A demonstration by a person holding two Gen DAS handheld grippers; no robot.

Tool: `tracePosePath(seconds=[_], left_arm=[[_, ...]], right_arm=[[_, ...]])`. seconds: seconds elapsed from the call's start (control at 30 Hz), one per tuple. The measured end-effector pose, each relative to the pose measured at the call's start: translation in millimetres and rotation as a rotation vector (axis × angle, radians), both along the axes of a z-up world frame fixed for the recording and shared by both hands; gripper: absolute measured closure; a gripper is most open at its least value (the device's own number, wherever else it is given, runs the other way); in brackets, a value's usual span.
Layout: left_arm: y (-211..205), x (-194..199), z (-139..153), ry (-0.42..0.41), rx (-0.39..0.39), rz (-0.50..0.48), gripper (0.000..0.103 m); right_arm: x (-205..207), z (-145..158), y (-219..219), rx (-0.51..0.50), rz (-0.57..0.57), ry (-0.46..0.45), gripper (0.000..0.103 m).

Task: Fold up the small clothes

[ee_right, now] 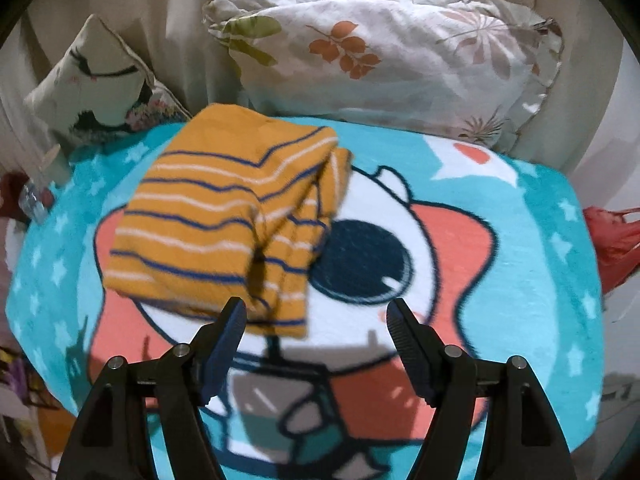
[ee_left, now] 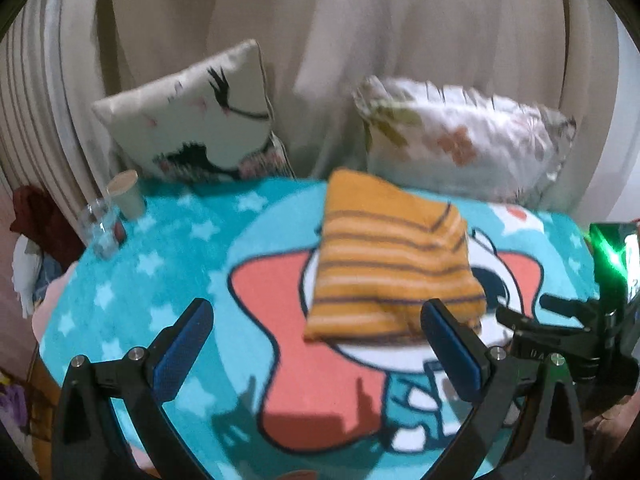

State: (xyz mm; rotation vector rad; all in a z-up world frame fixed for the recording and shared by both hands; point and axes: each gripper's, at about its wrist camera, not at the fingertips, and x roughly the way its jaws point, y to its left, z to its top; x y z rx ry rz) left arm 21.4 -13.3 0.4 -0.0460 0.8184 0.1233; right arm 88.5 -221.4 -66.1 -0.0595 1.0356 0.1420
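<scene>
1. The striped cloth (ee_right: 224,224) is lying folded into a thick bundle on the blanket (ee_right: 520,280), toward its far left part, just in front of the two pillows.
2. Both claws are standing wide apart and holding nothing: the left gripper (ee_left: 316,320) is hovering near the cloth's front edge, and the right gripper (ee_right: 316,312) is hovering just beside its front right corner.
3. The fold looks nearly done; the layers on the right side are lying uneven, so the step in hand is probably tidying or a last fold.
4. To do it well, pinch all layers at a corner, not only the top one, and keep both edges level.
5. A clear glass (ee_left: 100,232) is standing at the blanket's far left edge beside a pale cup (ee_left: 126,194); what they contain cannot be told.
</scene>
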Motion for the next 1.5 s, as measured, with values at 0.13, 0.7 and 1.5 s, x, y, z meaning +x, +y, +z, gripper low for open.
tracePosePath(seconds=[0.13,0.7,1.5], left_arm=[[-13.7,-1.5,-10.6,0.069,0.014,0.016,0.0],[-55.9,-9.1,-27.8,0.163,0.073,-0.025,0.0],[-38.2,-11.6,-48.2,0.249,-0.018,-0.021,0.0]], right_arm=[[-11.0,-3.7,-13.3,-0.007,0.001,0.004,0.025],[-23.8,-15.8,-28.6,0.026,0.027,0.037,0.024],[-26.9,-23.3,-3.2,0.012,0.054,0.067,0.024]])
